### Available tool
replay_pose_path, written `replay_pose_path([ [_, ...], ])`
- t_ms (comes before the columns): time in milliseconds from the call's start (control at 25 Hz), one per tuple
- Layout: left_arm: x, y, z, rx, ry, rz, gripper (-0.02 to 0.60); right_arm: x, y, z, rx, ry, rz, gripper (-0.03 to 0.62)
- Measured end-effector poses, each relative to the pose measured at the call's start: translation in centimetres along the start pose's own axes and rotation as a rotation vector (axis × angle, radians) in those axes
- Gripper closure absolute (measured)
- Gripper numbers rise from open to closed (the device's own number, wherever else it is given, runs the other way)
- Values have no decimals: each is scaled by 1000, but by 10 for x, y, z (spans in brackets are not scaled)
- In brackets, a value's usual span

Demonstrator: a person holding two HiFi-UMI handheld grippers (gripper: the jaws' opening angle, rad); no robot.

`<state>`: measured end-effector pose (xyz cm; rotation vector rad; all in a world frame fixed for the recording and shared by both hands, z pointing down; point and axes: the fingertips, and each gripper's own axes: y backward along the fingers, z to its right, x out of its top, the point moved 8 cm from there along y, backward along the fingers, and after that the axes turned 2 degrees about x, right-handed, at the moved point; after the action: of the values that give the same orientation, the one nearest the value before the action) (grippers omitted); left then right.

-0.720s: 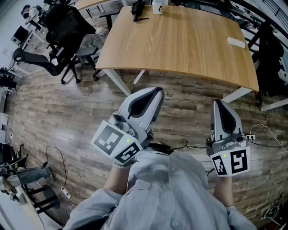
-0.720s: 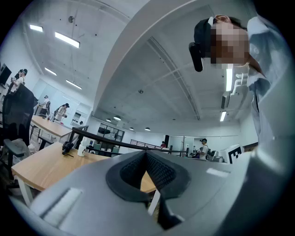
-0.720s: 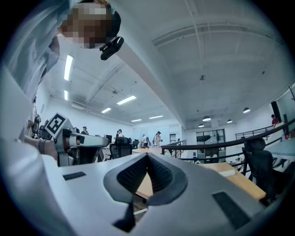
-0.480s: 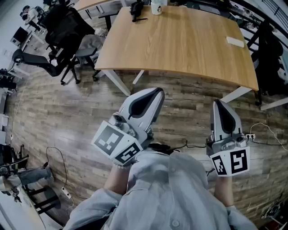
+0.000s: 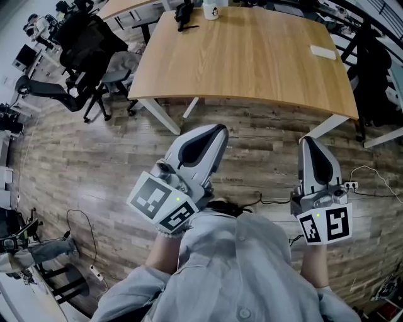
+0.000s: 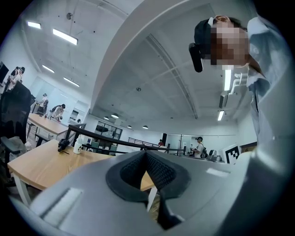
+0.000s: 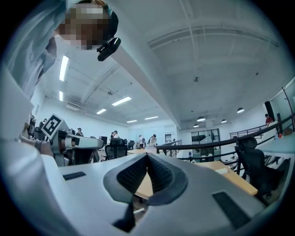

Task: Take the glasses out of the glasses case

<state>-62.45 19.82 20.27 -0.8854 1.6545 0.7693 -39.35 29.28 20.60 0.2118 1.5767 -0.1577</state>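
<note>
A small flat white object (image 5: 326, 52), possibly the glasses case, lies at the far right of the wooden table (image 5: 252, 56); no glasses are visible. Both grippers are held level close to the person's body, over the floor and well short of the table. My left gripper (image 5: 220, 127) has its dark pads meeting at the tip (image 6: 146, 153), with nothing between them. My right gripper (image 5: 308, 139) is likewise shut and empty (image 7: 147, 154). The white object (image 7: 221, 171) shows small on the tabletop in the right gripper view.
A black item (image 5: 184, 14) and a white bottle (image 5: 211, 9) stand at the table's far edge. Black office chairs (image 5: 88, 44) crowd the left of the table. Cables and a power strip (image 5: 349, 186) lie on the wood floor at right.
The table sits slightly higher and further left in the head view. Both grippers keep the same pose and stay shut.
</note>
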Motion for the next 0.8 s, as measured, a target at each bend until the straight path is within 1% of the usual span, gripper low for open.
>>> replay_pose_path([
  [480, -10, -30, 46, -75, -10, -18, 578, 0, 55, 36, -98, -7, 6, 592],
  [800, -18, -44, 79, -92, -13, -17, 578, -4, 87, 55, -116, -21, 9, 592],
])
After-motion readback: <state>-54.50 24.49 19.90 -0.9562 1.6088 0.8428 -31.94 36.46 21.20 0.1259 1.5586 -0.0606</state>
